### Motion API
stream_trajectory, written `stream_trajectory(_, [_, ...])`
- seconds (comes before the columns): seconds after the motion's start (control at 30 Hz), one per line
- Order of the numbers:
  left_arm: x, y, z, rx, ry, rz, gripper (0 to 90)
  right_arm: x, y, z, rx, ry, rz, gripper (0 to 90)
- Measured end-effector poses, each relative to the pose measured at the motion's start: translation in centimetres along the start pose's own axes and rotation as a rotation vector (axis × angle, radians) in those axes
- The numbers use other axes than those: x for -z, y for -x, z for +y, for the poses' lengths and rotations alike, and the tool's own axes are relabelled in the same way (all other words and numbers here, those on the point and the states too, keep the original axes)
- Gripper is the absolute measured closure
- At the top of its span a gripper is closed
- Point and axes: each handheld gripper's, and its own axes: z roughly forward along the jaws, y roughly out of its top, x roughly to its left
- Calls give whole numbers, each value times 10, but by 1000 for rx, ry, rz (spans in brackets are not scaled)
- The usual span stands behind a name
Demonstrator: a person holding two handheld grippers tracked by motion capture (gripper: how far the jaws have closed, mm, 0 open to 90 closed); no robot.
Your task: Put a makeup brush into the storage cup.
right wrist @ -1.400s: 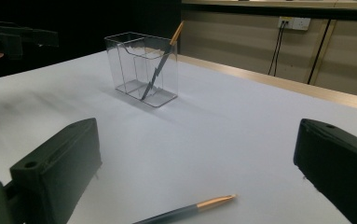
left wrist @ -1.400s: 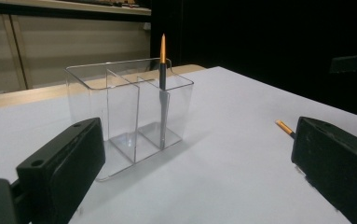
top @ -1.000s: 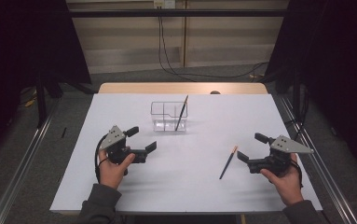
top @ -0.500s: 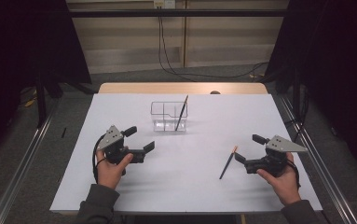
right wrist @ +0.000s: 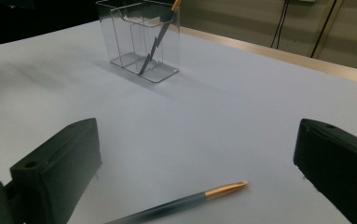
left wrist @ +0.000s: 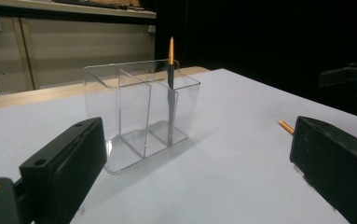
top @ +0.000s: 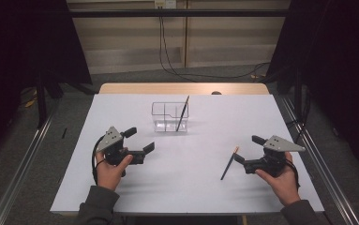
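A clear acrylic holder [top: 167, 118] with compartments stands mid-table, and a dark pen with a gold end [top: 183, 112] leans in its right compartment. A second, matching pen [top: 228, 163] lies loose on the white table. My right gripper [top: 247, 149] is open, just right of that pen. In the right gripper view the loose pen [right wrist: 185, 200] lies low between the open jaws of the right gripper [right wrist: 199, 149], untouched. My left gripper [top: 139, 139] is open and empty, left of and nearer than the holder. The left gripper view looks past the left gripper [left wrist: 199, 144] at the holder [left wrist: 139, 107] and its pen [left wrist: 170, 70].
The white table top [top: 121, 108] ends in a wooden strip [top: 182, 88] at the back. Metal rails [top: 22, 159] run along both sides on the floor. Cables [top: 168, 56] hang behind the table.
Both grippers have shifted only slightly: the right one drifted a little left toward the loose pen, the left one a little nearer the person. Both stay open.
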Motion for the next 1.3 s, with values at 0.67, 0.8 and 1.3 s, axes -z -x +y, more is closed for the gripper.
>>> stream_trajectory(0.67, [-1,-2,1,10,7,11,37,-13,-3,9,-6,-8,6,5])
stream_trajectory(0.8, [0,-2,2,6,11,2,37,-15,-3,10,-12,0,3,5])
stream_trajectory(1.3, [-1,-2,3,11,13,4,39,-22,0,15,-43,34,-11,5])
